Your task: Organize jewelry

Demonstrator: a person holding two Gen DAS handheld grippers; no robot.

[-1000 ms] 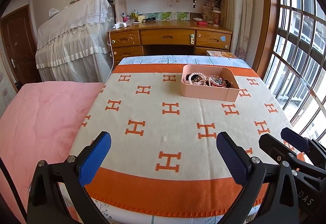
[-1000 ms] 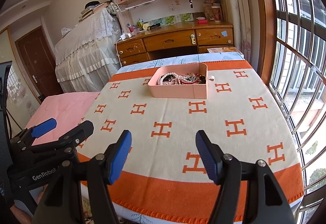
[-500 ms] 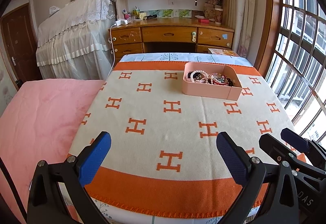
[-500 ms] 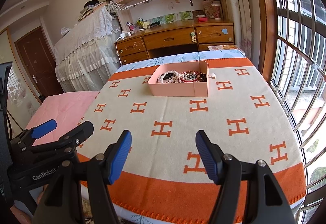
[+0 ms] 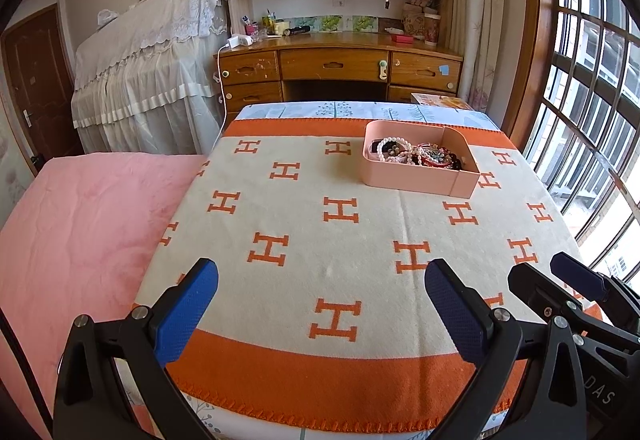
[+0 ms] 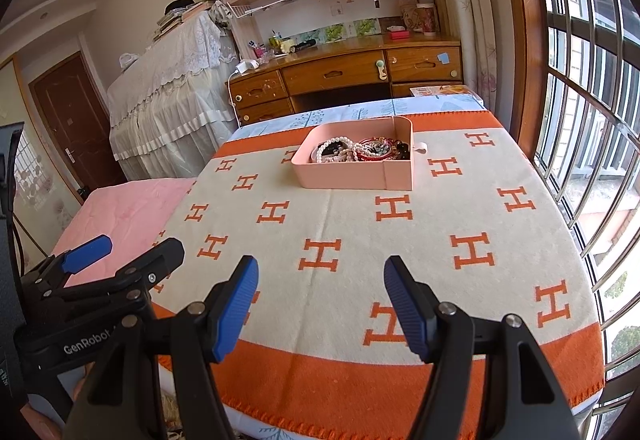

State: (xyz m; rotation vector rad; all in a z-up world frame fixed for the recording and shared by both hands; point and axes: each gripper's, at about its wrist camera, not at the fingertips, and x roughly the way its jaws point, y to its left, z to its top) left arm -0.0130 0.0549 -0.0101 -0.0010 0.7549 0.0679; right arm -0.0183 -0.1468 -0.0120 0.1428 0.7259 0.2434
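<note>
Pink tray (image 5: 416,181) of tangled bracelets (image 5: 416,155) sits far on the blanket (image 5: 340,240); left gripper (image 5: 320,304) and right gripper (image 6: 320,300) hover near, wide open, empty, ready to reach.

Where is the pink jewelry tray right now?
The pink tray sits on the far right part of the orange-patterned blanket, ahead of both open grippers, before the wooden desk.

Bright daylight enters through the window (image 5: 580,111) on the right, where the panes are nearly blown out to white. The blanket (image 5: 340,240) is evenly lit, with only soft, faint shadows. Both views are sharp at the middle, but straight lines bow strongly toward the edges and the corners fall off into black vignette.
</note>
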